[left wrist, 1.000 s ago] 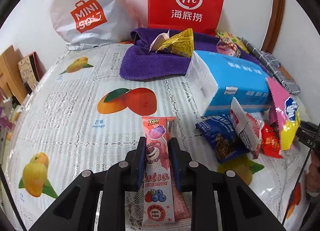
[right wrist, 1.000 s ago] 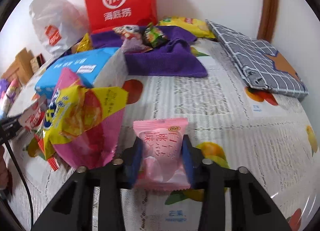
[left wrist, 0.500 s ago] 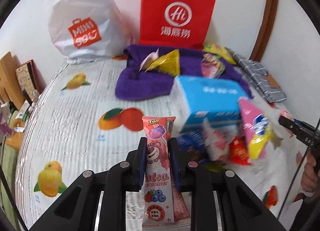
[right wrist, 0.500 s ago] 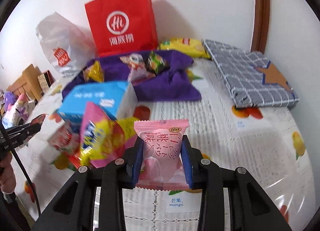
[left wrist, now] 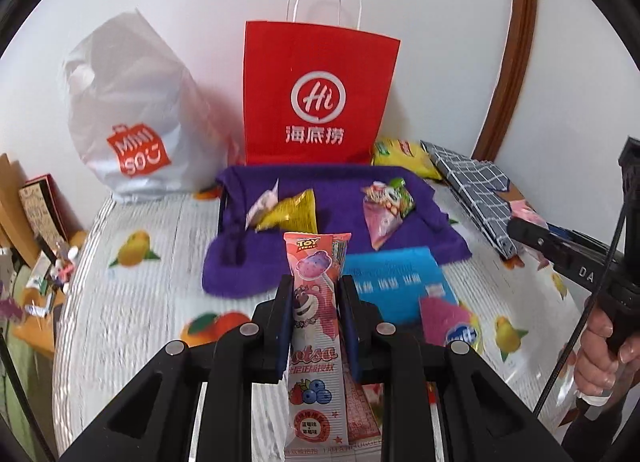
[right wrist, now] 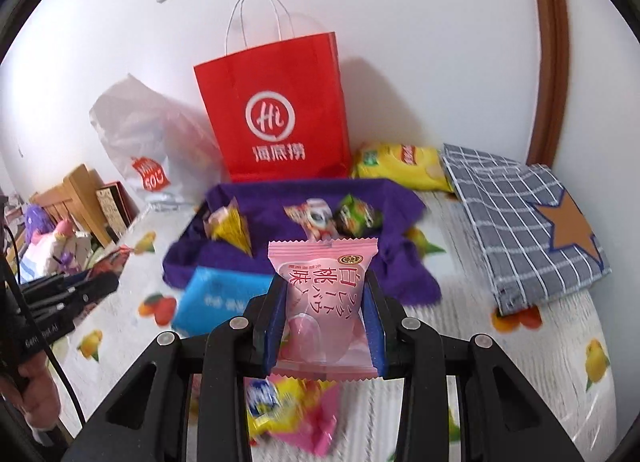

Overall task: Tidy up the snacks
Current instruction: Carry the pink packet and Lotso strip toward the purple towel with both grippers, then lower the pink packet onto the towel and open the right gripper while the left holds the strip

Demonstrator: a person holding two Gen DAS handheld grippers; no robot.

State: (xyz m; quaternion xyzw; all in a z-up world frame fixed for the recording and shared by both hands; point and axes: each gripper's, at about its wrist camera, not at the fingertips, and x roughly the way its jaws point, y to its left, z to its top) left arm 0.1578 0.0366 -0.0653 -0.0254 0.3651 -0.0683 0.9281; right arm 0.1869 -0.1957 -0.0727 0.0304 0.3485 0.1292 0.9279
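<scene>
— Two grippers, both loaded. My left gripper (left wrist: 316, 302) is clamped on a tall pink Toy Story lollipop packet (left wrist: 314, 338), held upright; a second thin packet is pressed behind it, but I cannot read what it is.

— And the right?

— My right gripper (right wrist: 325, 322) is clenched on a pink peach jelly packet (right wrist: 324, 302), held above the fruit-print tablecloth (right wrist: 520, 362).

— Where does the purple tray sit?

— I'll use the purple cloth-lined tray (left wrist: 312, 185) as my landmark. It holds four snacks that I can see: a yellow triangular packet (left wrist: 290, 213) with a small white-pink wrapper (left wrist: 262, 205) touching it on the tray's left, and a pink cone packet (left wrist: 382, 221) touching a green one (left wrist: 400, 197) on its right.

— Behind it?

— A red Haidilao paper bag (left wrist: 318, 93) stands upright just behind the tray, against the wall. A white Miniso plastic bag (left wrist: 132, 113) slumps to the tray's left rear. I cannot see inside either bag. A yellow chip bag (right wrist: 400, 165) lies at the tray's right rear, touching a grey checked folded cloth (right wrist: 528, 221).

— In front?

— A blue tissue pack (left wrist: 394, 282) lies against the tray's front edge, and a pink-and-yellow snack bag (right wrist: 292, 414) is nearer me, blurred.
</scene>
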